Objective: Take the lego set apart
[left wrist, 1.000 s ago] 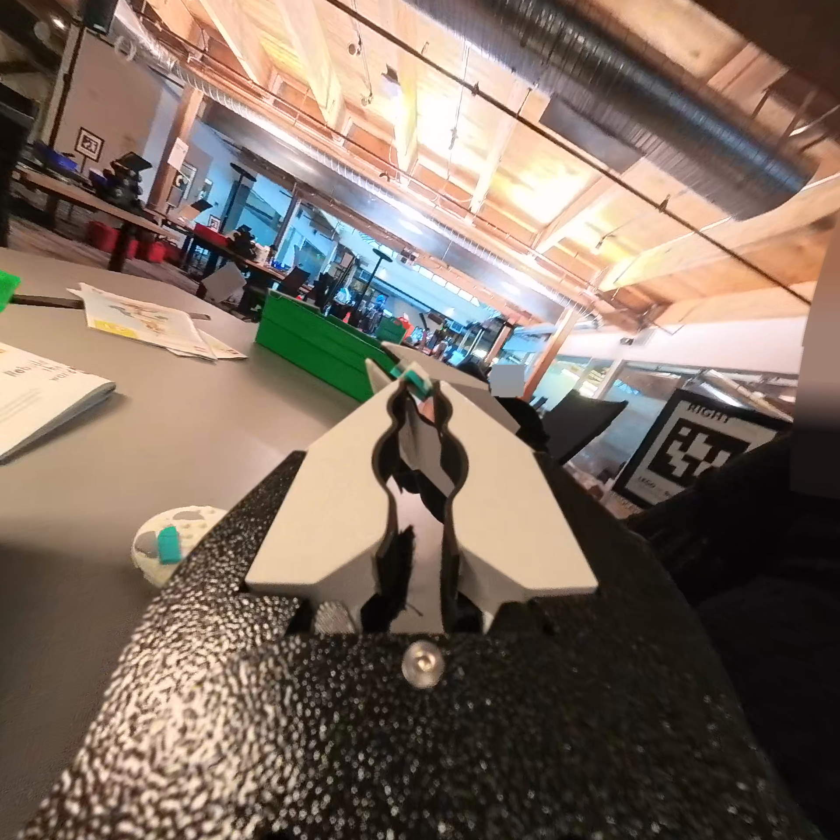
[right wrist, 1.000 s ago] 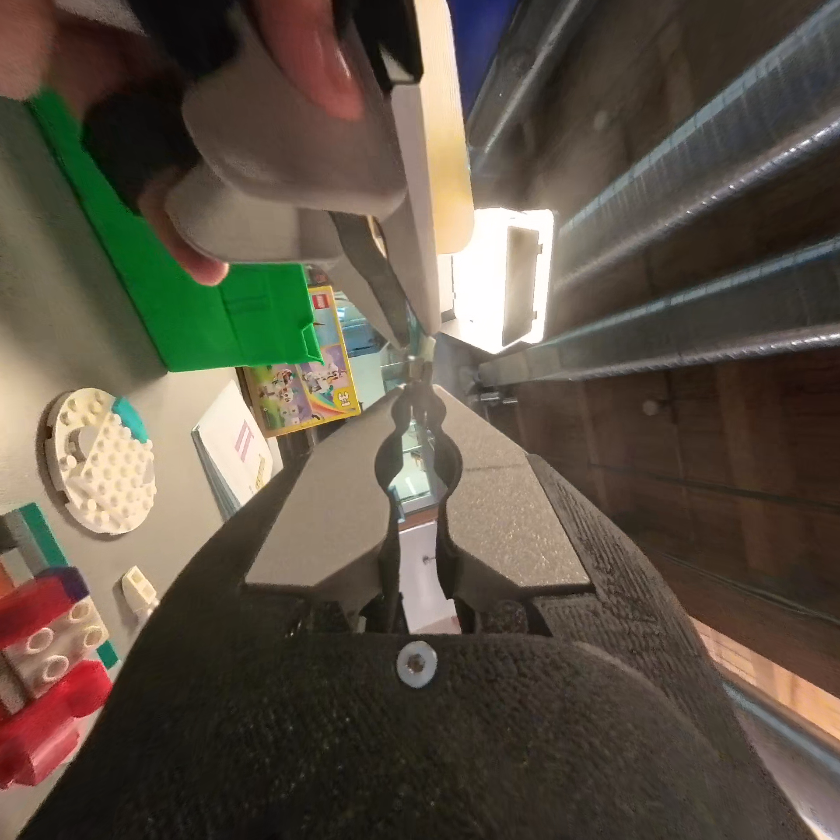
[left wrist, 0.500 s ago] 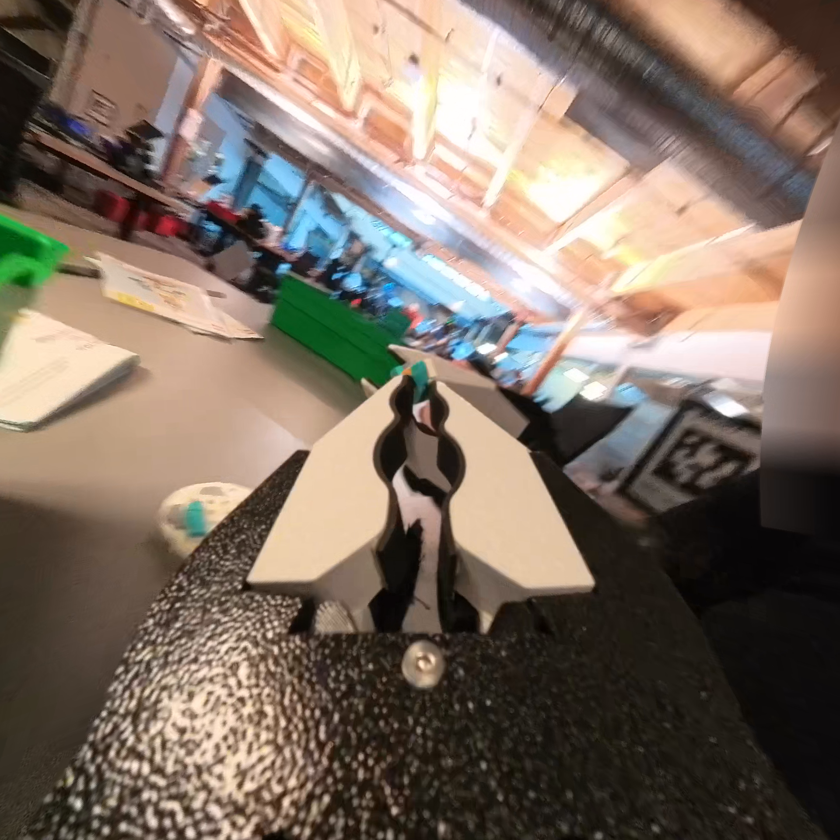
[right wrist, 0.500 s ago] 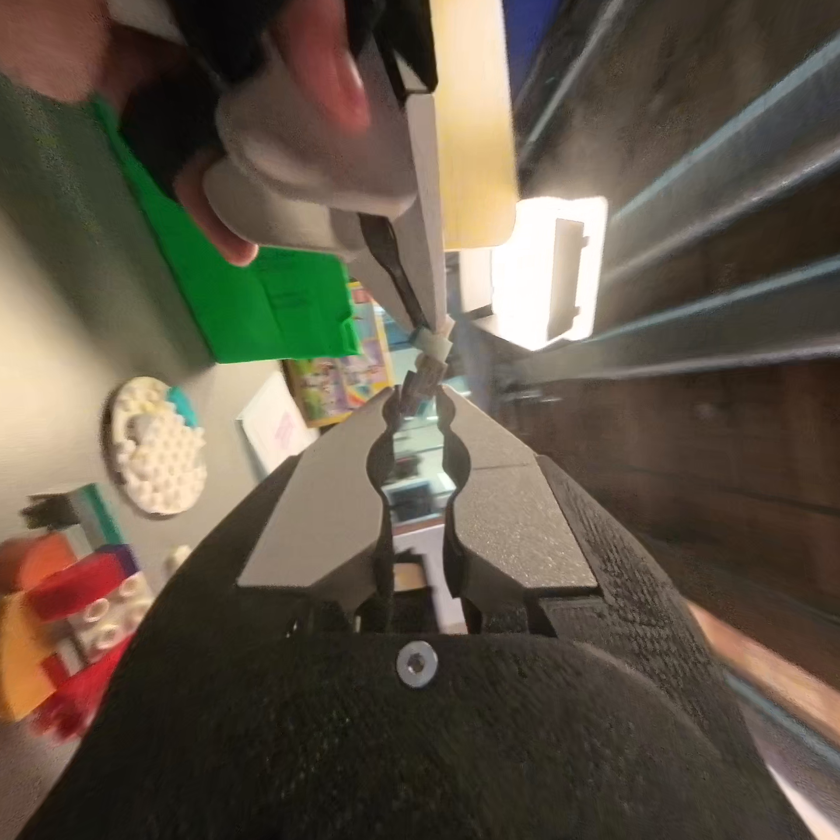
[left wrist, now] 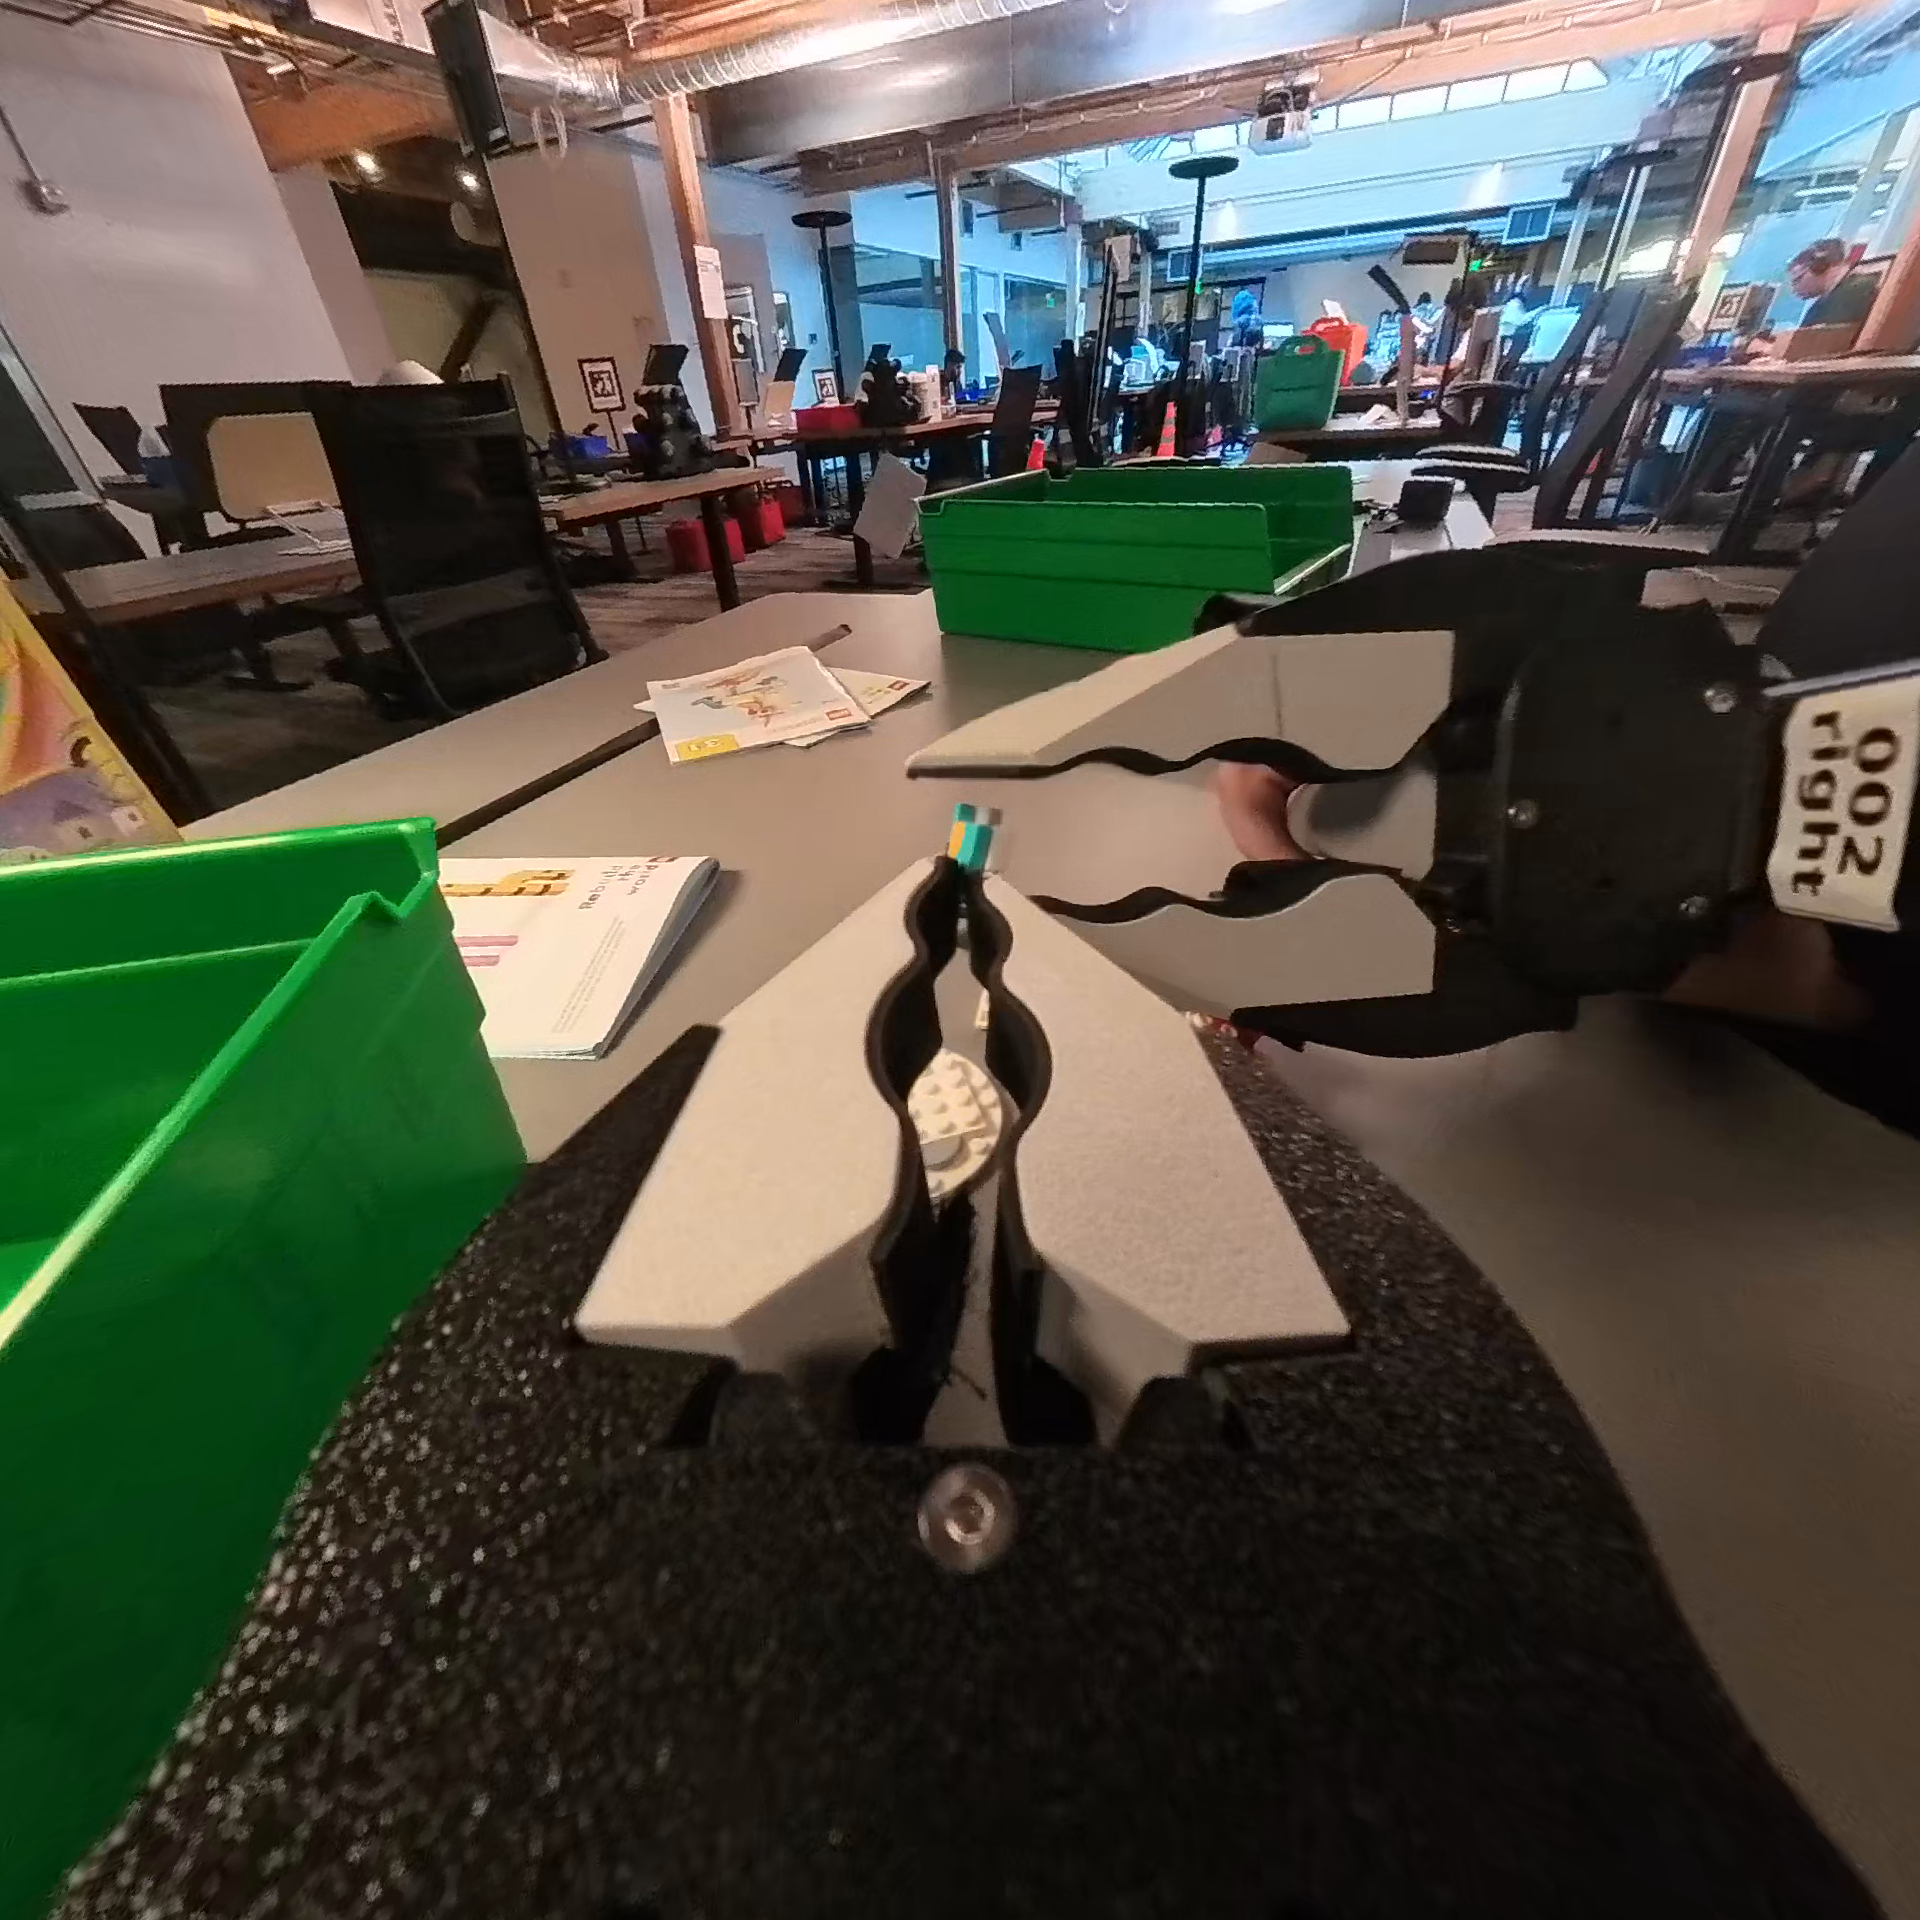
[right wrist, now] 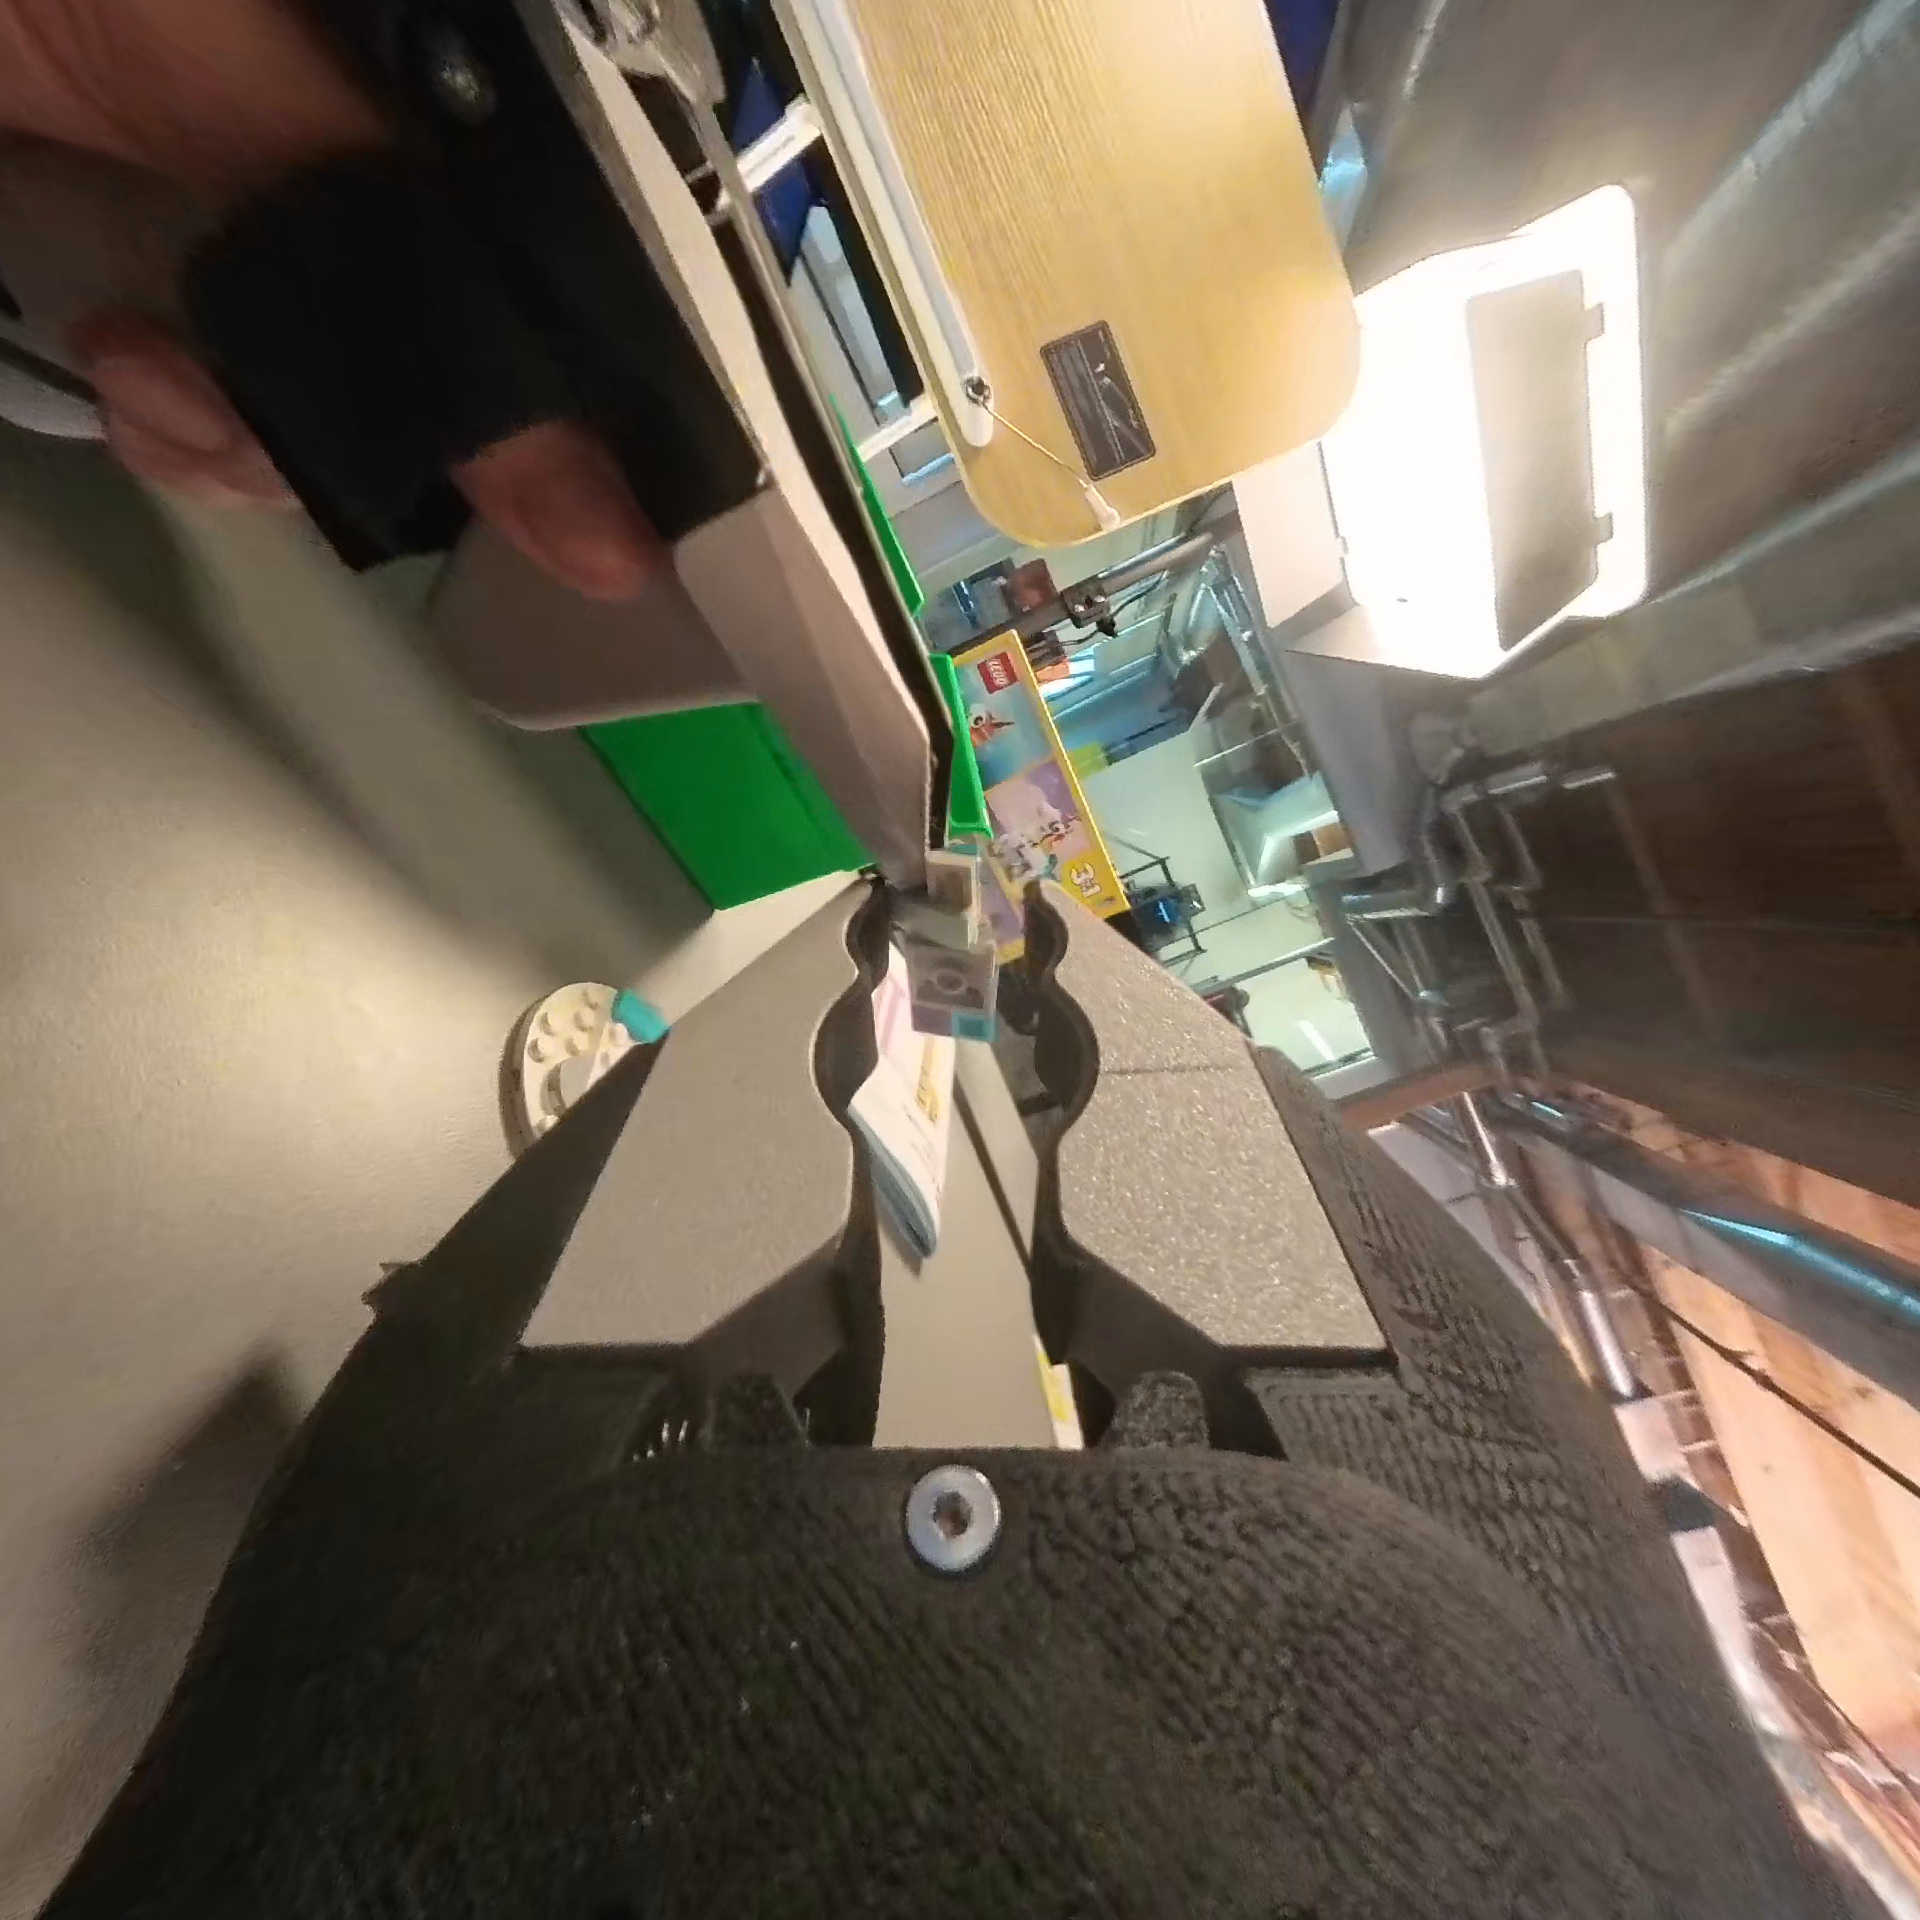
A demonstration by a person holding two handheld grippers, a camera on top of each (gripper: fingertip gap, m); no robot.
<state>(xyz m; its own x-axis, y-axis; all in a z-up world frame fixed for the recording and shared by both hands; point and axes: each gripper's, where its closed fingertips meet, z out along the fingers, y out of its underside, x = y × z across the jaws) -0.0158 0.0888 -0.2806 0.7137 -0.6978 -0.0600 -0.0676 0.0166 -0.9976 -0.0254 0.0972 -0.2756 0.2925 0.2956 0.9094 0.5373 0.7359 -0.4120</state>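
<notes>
Right gripper (left wrist: 977,831) let go, fingers spread | left gripper (left wrist: 971,868) alone pinches brick stack (left wrist: 975,834) — separation pending

Left claw (left wrist: 971,868) pinched on small teal lego stack (left wrist: 975,837) at its tips. Right claw (left wrist: 971,831) in from 3 o'clock, jaws apart around the stack. Green bin (left wrist: 239,1091) at 9 o'clock, booklet (left wrist: 582,945) beside it on grey bench (left wrist: 1610,1195).
</notes>
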